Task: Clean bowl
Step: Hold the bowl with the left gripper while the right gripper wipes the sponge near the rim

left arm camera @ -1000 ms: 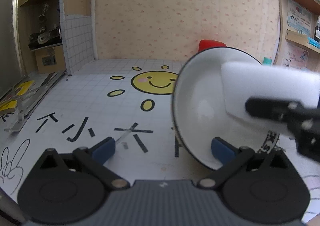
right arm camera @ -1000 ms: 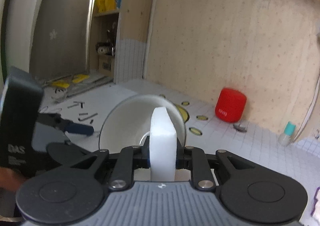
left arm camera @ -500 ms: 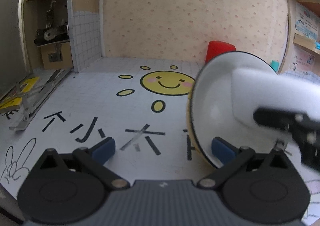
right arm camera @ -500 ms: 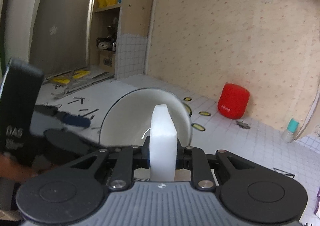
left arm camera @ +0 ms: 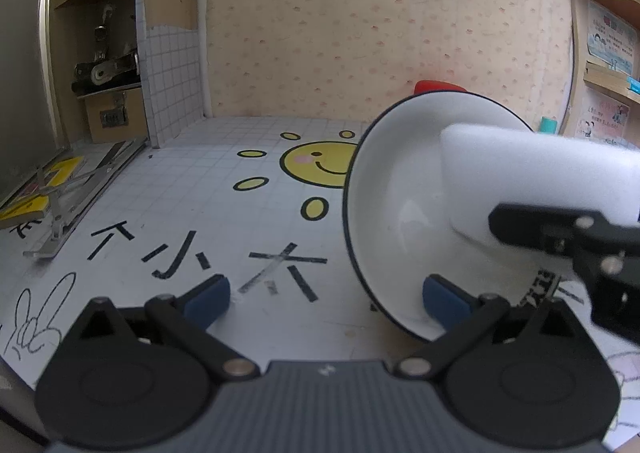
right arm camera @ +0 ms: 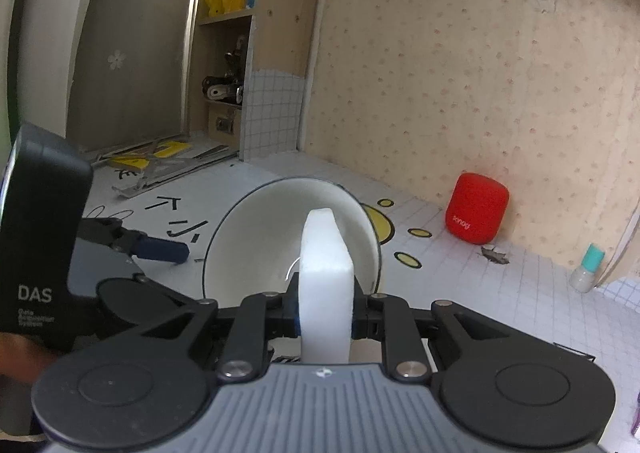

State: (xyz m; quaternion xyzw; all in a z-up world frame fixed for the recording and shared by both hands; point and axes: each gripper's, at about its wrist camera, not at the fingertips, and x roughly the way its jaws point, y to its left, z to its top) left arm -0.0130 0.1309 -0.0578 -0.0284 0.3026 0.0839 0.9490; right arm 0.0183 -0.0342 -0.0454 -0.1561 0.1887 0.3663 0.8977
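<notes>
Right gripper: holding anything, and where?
Right gripper is shut on the white sponge, clamped across its lower flat faces; the upper part sticks out toward the bowl.

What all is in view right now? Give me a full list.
bowl: 1, white with dark rim, tipped on edge on the mat
sponge: 1, white, inside the bowl
speaker: 1, red, by the back wall
small bottle: 1, teal cap, far right
mat: 1, white grid with yellow sun face
left gripper: jaws open, one finger inside the bowl
right gripper: jaws shut on the sponge
</notes>
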